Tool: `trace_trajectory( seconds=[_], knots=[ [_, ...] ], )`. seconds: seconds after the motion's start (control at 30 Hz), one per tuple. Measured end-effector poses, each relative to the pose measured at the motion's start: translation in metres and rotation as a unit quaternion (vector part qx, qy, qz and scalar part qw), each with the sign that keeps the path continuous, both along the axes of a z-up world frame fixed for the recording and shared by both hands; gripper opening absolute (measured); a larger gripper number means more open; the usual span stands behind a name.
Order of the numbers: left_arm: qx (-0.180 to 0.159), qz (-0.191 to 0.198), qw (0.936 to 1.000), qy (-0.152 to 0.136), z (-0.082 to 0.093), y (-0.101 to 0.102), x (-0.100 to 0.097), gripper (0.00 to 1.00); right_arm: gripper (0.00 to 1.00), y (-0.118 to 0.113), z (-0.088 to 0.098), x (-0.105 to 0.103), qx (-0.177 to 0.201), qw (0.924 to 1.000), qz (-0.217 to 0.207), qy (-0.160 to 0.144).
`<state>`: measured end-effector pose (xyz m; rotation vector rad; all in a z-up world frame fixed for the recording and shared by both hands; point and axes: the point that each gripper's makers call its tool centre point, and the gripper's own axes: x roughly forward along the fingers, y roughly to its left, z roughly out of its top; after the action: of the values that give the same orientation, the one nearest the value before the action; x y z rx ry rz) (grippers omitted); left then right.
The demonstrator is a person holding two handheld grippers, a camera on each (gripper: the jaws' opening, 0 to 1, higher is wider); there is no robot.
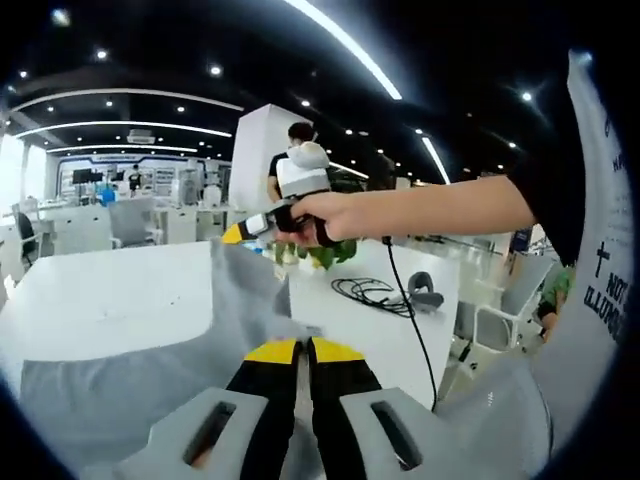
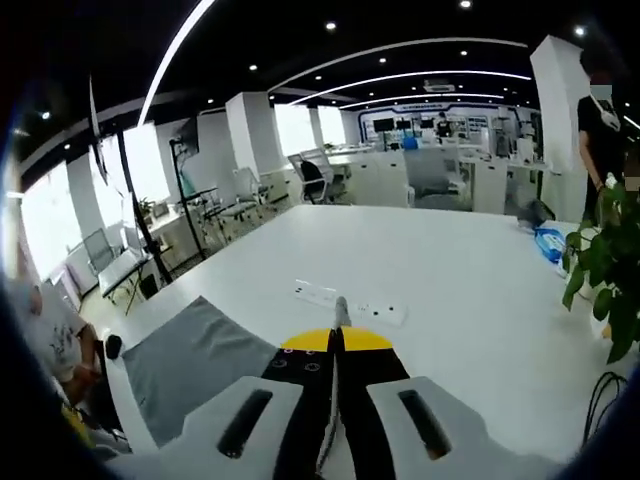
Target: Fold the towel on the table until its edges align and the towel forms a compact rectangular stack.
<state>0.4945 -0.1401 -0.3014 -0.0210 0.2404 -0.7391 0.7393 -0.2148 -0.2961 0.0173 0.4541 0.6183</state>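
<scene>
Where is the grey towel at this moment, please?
The grey towel lies on the white table, partly lifted. In the left gripper view the left tongs pinch one edge and the right tongs raise another corner.

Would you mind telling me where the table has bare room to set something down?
The widest bare stretch of the white table runs from the power strip toward the plant. Another lies beyond the grey towel, toward the far edge. It is crowded near the coiled cable and the right claw.

Towel (image 1: 150, 375) lower edge hidden behind left gripper (image 1: 302, 350).
</scene>
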Motion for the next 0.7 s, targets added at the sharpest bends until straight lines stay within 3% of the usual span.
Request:
trace_trajectory(
  seconds=[0.3,0.5,0.7],
  knots=[
    [0.002,0.030,0.9994,-0.014,0.011,0.035,-0.008,0.04,0.00,0.036,0.015,0.013,0.005,0.9998,0.014,-0.015],
    [-0.006,0.049,0.9985,-0.025,0.022,0.059,-0.011,0.04,0.00,0.072,0.029,-0.009,0.004,0.9992,0.031,-0.025],
    [-0.009,0.071,0.9969,-0.034,0.030,0.082,-0.012,0.04,0.00,0.097,0.037,0.001,0.002,0.9983,0.045,-0.036]
  ],
)
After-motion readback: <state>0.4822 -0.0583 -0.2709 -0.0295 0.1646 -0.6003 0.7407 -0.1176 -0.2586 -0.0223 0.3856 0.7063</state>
